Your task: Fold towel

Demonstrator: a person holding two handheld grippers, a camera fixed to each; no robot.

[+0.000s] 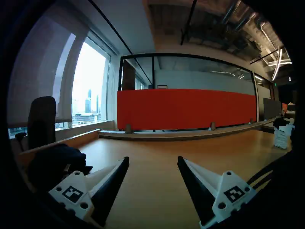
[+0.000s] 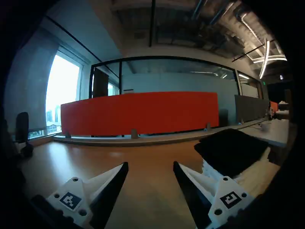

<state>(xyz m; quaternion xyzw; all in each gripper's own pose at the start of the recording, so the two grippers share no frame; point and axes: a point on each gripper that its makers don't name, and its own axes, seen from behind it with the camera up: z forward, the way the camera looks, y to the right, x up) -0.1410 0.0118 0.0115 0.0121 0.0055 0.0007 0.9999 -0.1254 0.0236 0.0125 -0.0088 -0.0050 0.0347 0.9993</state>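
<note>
Right gripper view catches a black towel (image 2: 228, 150), left gripper view a dark bundle (image 1: 57, 162); right gripper (image 2: 150, 164) and left gripper (image 1: 153, 158) hover level above the counter (image 2: 76, 152), jaws released.

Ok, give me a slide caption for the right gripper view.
Open right gripper poised over a wooden desk, dark-topped stack of folded towels beside it, red partition behind.

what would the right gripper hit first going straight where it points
Ahead of the right gripper lies bare desk, then likely the red divider; the dark towel sits off to the side.
</note>
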